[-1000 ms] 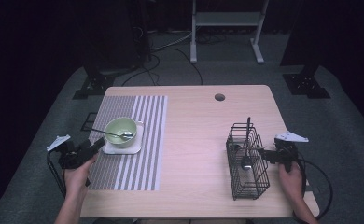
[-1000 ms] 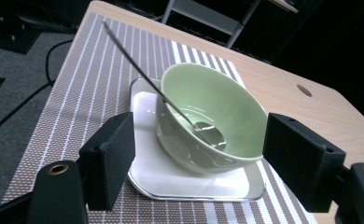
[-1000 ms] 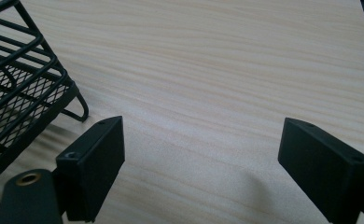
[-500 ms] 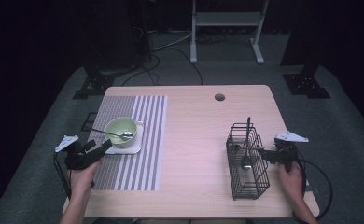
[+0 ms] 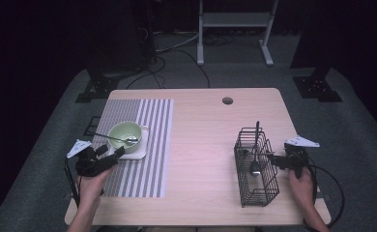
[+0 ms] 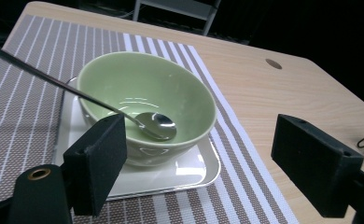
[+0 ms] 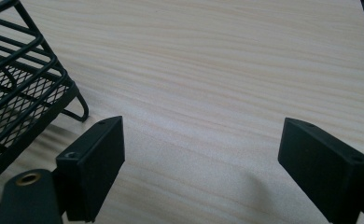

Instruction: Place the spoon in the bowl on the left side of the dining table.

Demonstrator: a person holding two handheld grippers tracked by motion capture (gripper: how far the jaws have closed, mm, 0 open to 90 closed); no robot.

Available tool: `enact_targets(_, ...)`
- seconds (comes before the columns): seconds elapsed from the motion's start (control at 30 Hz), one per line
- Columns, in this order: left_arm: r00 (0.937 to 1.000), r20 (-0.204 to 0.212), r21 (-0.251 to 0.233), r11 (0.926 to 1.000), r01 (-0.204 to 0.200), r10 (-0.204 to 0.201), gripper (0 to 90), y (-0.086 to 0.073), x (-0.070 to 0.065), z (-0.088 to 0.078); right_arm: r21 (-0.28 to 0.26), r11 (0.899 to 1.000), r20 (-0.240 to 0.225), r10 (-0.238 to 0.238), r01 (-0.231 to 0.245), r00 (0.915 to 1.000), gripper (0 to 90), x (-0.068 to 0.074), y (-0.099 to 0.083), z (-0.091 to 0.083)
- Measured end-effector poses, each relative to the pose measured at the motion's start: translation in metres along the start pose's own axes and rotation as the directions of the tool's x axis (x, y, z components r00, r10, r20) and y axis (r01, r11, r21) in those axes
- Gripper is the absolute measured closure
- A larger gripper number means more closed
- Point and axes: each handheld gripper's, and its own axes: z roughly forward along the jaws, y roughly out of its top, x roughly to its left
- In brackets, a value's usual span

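Just ahead of the left tongs (image 6: 203, 172) sits a pale green bowl (image 6: 147, 100), glossy and round, on a white square tray (image 6: 194, 170) with rounded corners; the tray keeps it steady on the woven striped placemat (image 6: 26, 93). A polished metal spoon (image 6: 157, 126) lies in the bowl, its thin handle leaning out over the rim beyond the left pad, probably left there within easy reach. These tongs have just been opening and now stand spread, with nothing between them. Over by the right tongs (image 7: 203, 163), also spread and empty above the pale wood-grain tabletop (image 7: 227, 70), a black wire basket (image 5: 255, 166) with mesh walls stands just beside them, holding upright utensils.
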Motion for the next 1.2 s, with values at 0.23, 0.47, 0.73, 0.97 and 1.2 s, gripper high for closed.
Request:
enact_targets(0.23,1.0000,0.008,0.021,0.9998,0.000,0.000,13.2,-0.003,-0.004,0.006,0.000,1.000,-0.001,0.001,-0.001,1.0000,13.6,0.000,0.000,0.000)
enact_targets(0.47,0.9996,0.028,0.033,0.9995,-0.002,0.001,11.2,-0.005,-0.009,0.009,0.000,1.000,0.000,0.000,0.000,1.0000,13.6,0.000,0.000,0.000)
enact_targets(0.73,0.9982,0.057,0.049,0.9986,-0.022,0.019,10.2,-0.006,-0.019,0.015,0.000,1.000,-0.001,0.001,-0.001,1.0000,13.6,0.000,0.000,0.000)
enact_targets(0.97,0.9959,0.078,0.056,0.9972,-0.049,0.045,9.5,-0.007,-0.030,0.019,-0.001,1.000,-0.002,0.001,-0.001,1.0000,13.6,0.000,0.000,0.000)
enact_targets(1.2,0.9931,0.102,0.062,0.9959,-0.065,0.059,9.5,-0.009,-0.040,0.024,-0.001,1.000,-0.003,0.002,-0.002,1.0000,13.6,0.000,0.000,0.000)
